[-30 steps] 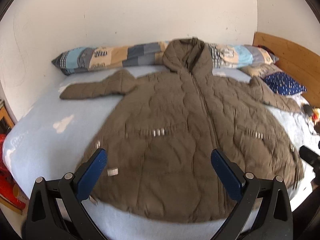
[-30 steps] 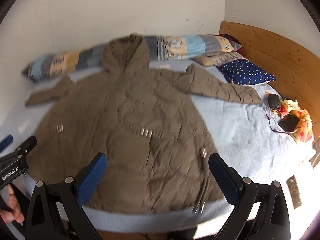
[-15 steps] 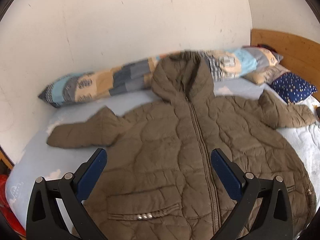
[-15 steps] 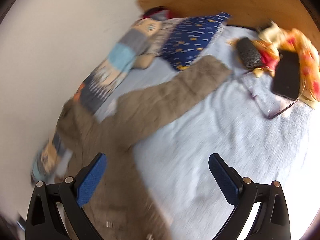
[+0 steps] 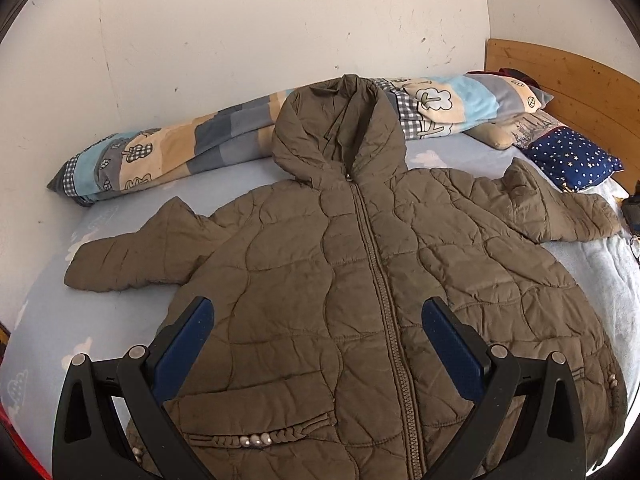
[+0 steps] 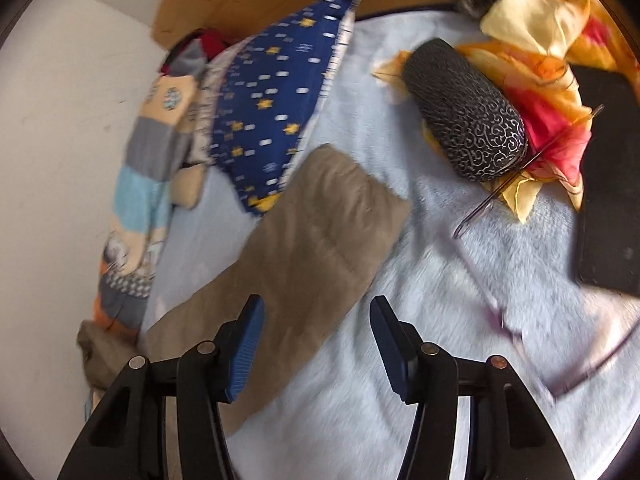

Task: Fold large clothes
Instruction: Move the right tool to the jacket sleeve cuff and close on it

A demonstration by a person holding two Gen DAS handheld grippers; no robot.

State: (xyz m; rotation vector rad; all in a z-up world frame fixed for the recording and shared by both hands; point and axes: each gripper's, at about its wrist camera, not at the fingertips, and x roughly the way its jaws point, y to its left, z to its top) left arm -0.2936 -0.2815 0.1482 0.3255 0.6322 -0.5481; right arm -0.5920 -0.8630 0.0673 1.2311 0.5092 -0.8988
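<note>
Blue-padded left gripper (image 5: pixel 318 330) jaws wide open, empty, over the olive-brown quilted hooded jacket (image 5: pixel 360 280), which lies flat, zipped, sleeves spread, on the pale blue bed sheet (image 5: pixel 48 320). Right gripper (image 6: pixel 316 334) jaws partly open, empty, over the jacket's sleeve (image 6: pixel 316 236). Beyond the jacket: patchwork rolled blanket (image 5: pixel 168 156), navy star-print pillow (image 5: pixel 572 156), wooden headboard (image 5: pixel 568 76).

text: none legible | labels: none | numbers: none

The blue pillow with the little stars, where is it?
In the left wrist view the dark blue star-print pillow lies at the far right, against the wooden headboard, just beyond the brown quilted jacket's sleeve.
</note>
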